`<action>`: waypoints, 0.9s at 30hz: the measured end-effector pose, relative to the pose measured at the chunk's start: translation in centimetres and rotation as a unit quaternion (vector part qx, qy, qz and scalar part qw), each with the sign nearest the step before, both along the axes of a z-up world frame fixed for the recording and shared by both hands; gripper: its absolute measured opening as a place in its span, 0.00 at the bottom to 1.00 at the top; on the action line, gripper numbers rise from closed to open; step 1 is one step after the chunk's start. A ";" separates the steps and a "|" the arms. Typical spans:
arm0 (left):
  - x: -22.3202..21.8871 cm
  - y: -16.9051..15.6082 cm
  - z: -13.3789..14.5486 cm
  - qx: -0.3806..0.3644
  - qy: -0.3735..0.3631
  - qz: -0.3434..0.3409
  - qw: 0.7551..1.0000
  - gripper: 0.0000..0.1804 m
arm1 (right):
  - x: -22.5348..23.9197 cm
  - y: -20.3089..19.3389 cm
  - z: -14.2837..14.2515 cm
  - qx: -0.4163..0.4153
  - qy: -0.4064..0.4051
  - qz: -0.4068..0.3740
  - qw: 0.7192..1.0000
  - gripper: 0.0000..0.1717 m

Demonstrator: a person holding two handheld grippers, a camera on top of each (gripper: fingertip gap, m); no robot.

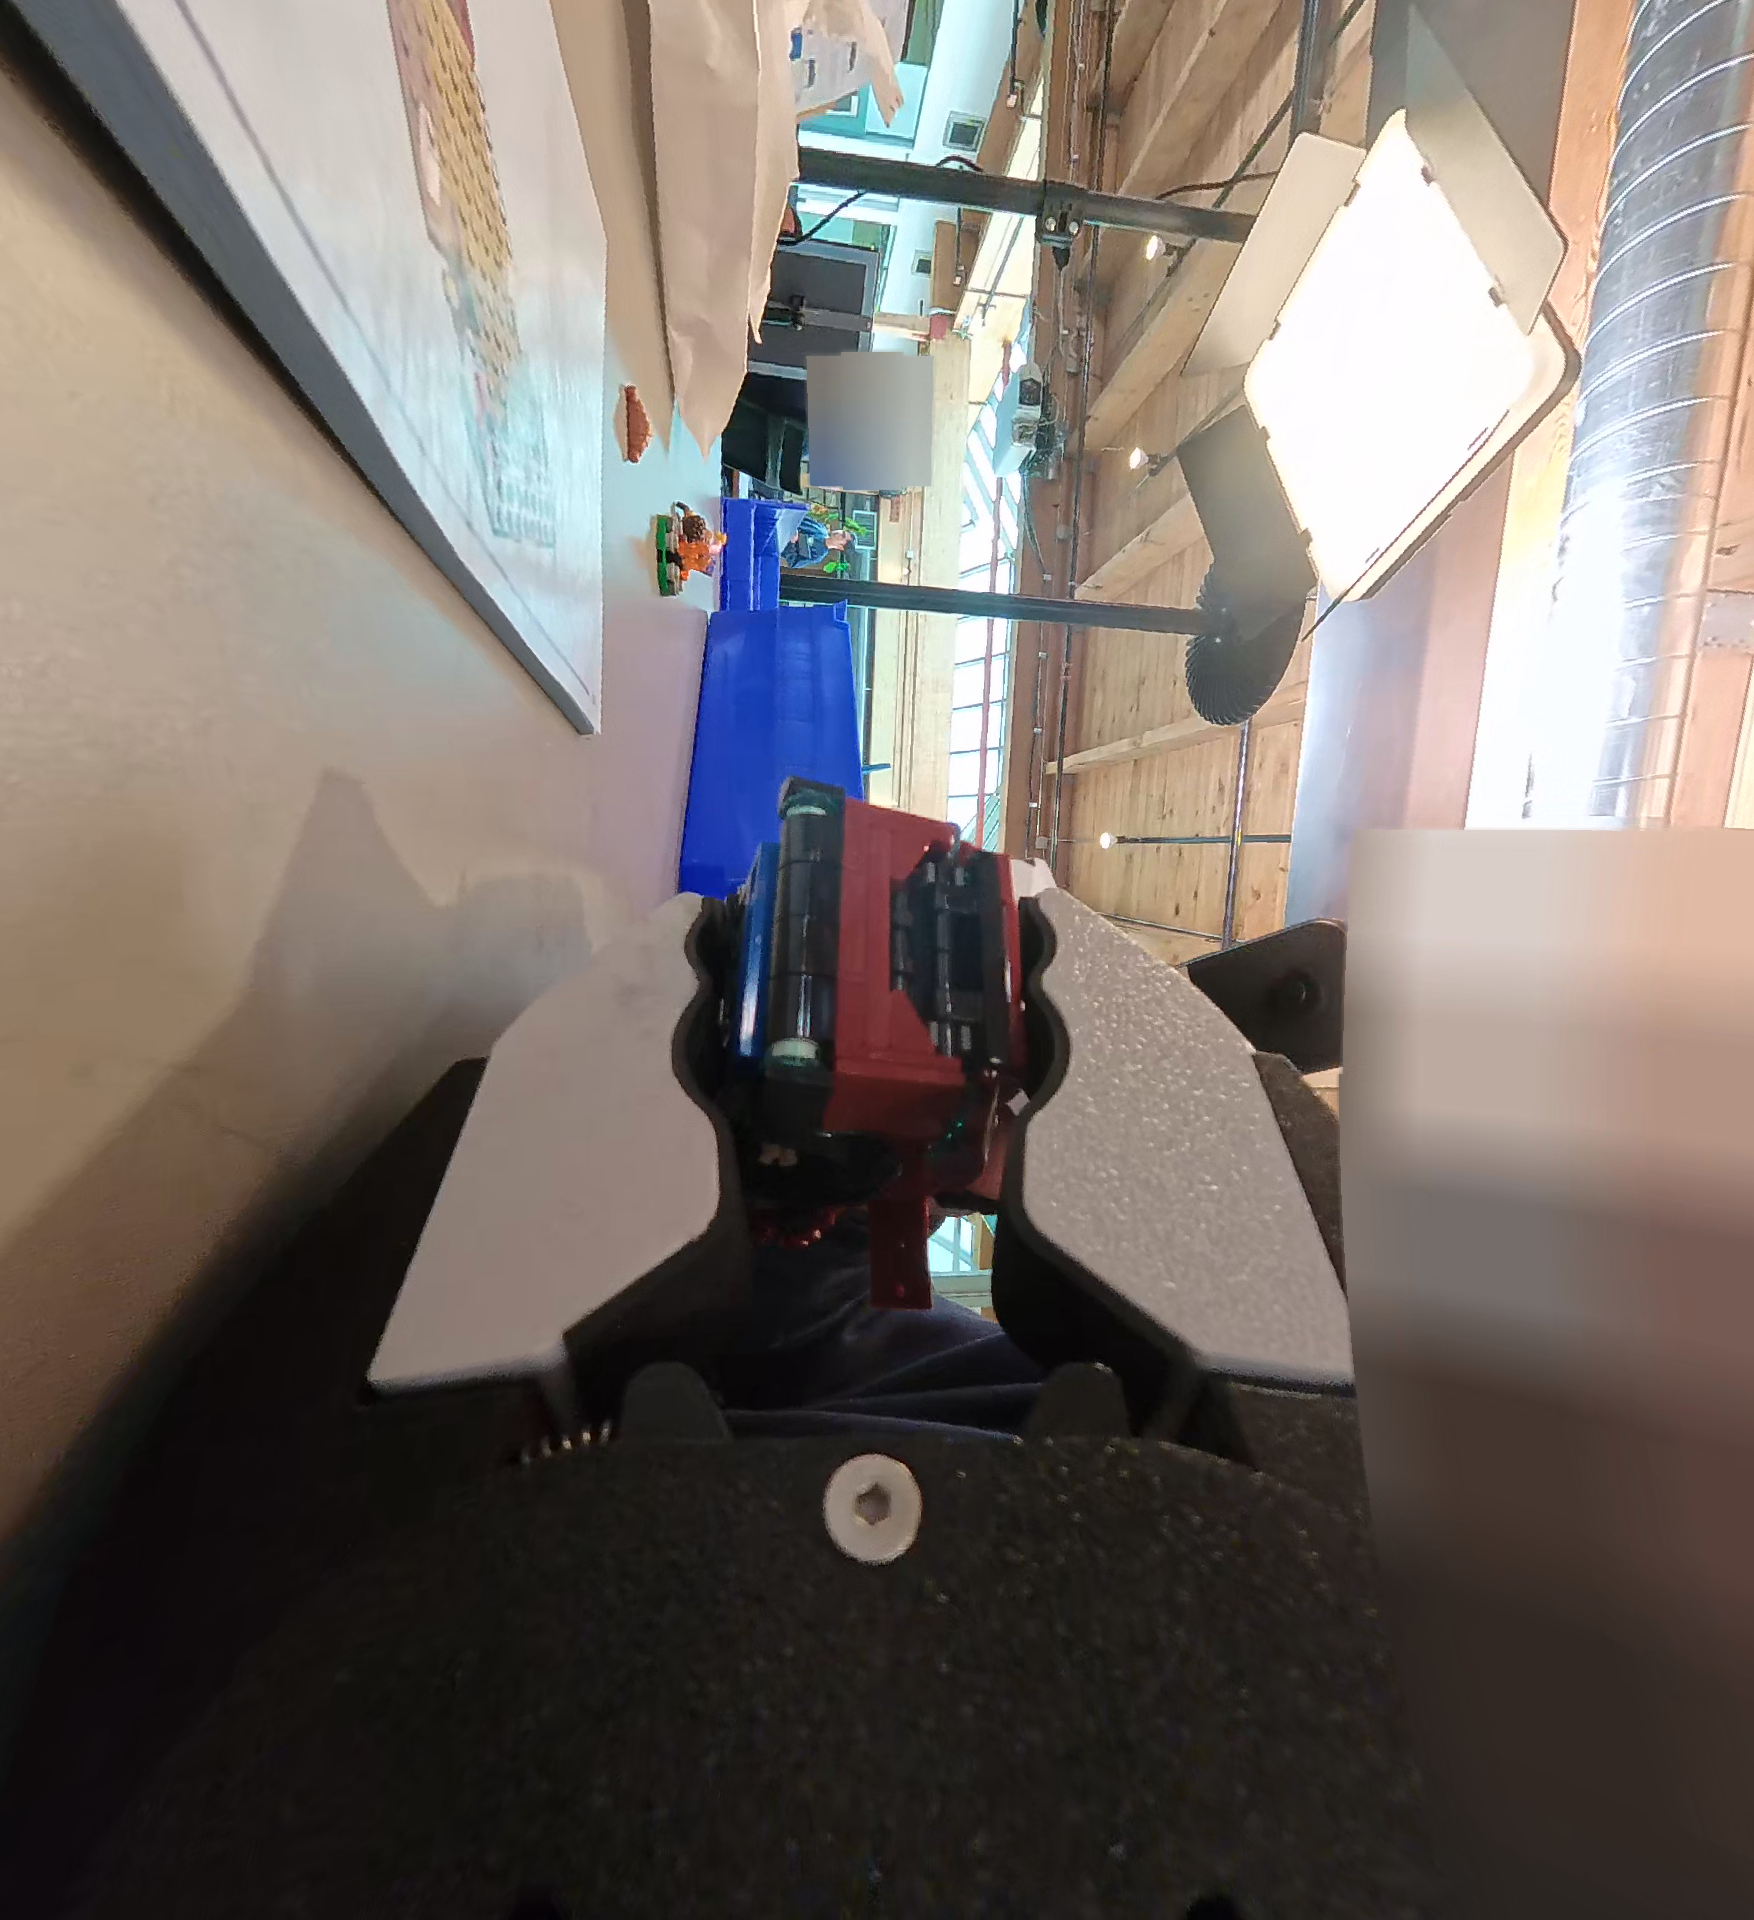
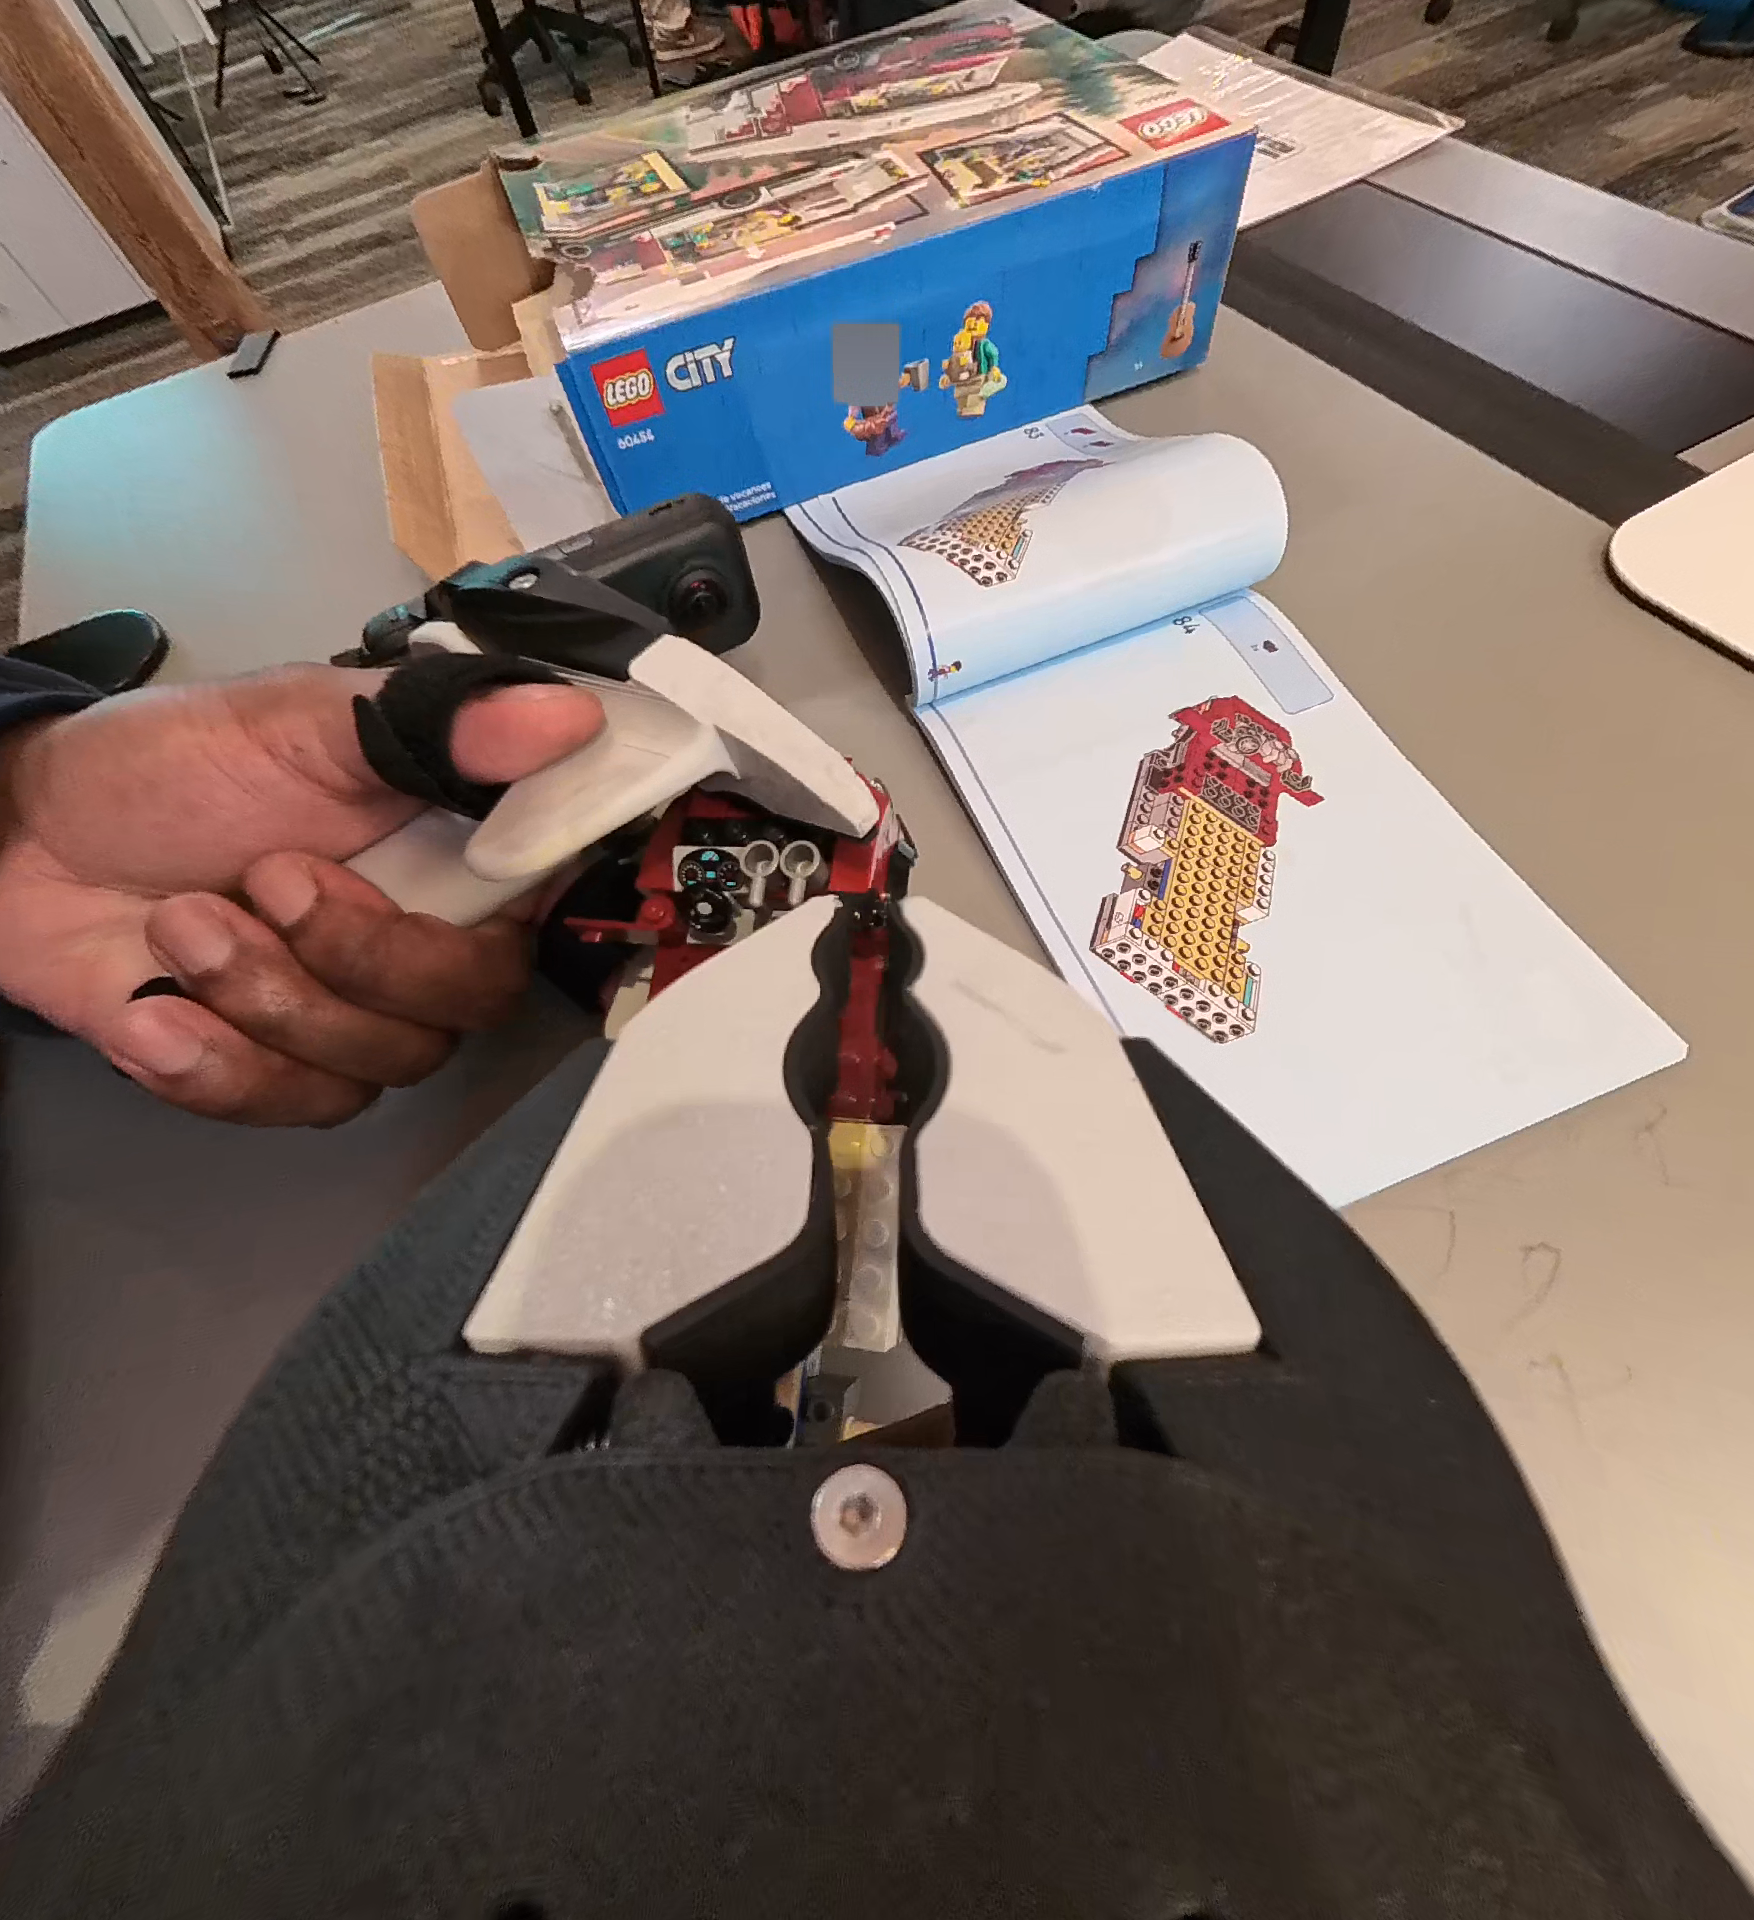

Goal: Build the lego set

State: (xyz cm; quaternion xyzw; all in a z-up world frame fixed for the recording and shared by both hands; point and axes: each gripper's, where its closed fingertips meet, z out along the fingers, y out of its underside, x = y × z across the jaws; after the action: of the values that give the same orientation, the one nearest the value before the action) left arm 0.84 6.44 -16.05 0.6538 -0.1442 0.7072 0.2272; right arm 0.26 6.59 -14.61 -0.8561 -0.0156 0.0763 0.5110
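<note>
Between both fingers (image 2: 748, 997), brick model (image 2: 738, 883).

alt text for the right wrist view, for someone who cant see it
The right gripper, jaws nearly shut, pinches a dark red wall of a red brick-built toy vehicle, which the left gripper, strapped to a hand, also clamps. Behind them on the grey table lie an open light-blue instruction booklet and a blue cardboard toy box.

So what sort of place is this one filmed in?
Likely an open office or workshop: a grey table with a toy brick set box and open instruction booklet, carpet and chair legs behind, exposed timber ceiling with ductwork.
</note>
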 end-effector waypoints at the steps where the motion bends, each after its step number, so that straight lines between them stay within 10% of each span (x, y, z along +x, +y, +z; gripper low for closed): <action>1: 0.0 0.0 0.0 0.002 -0.001 0.000 1.000 0.30 | 0.0 0.0 0.0 0.000 0.002 0.000 1.000 0.03; 27: -0.2 -1.0 0.7 0.083 -0.036 -0.030 0.995 0.29 | 0.0 -0.5 0.6 -0.004 0.034 0.008 0.999 0.03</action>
State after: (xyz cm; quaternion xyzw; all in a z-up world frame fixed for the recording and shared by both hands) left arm 0.65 5.44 -15.31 0.6402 -0.2298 0.7086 0.1878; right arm 0.24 6.12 -13.97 -0.8547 -0.0051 0.1094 0.5075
